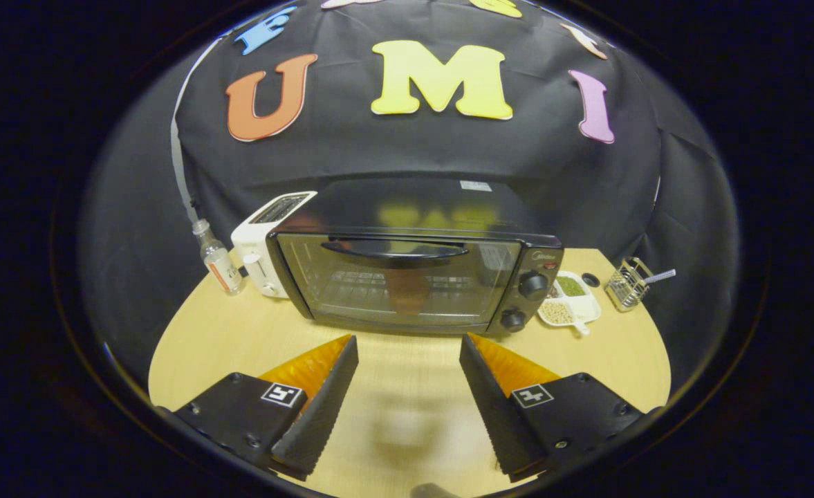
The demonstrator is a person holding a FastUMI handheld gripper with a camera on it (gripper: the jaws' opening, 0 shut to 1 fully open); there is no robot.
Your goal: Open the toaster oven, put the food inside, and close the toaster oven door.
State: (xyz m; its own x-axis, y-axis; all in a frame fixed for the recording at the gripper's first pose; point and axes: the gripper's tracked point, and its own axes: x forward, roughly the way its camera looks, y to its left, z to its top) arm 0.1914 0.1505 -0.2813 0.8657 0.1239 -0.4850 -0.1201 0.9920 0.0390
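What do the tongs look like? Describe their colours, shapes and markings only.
The tongs have two wedge-shaped fingers with black ribbed pads on the inner faces and translucent orange panels on top. Each sits on a black base plate with small screws and a white-bordered square black-and-white marker.

I see my gripper (408, 346) spread wide over bare table (407, 387), nothing between its fingers (317, 401). Just beyond the tips sits the oven (407, 270), door (396, 280) closed, handle (396, 249) across its top, two knobs (532, 285) beside the door. A white toaster (265, 252) and a bottle (218, 261) flank one side, a divided dish (571, 301) and wire rack (626, 283) the other.
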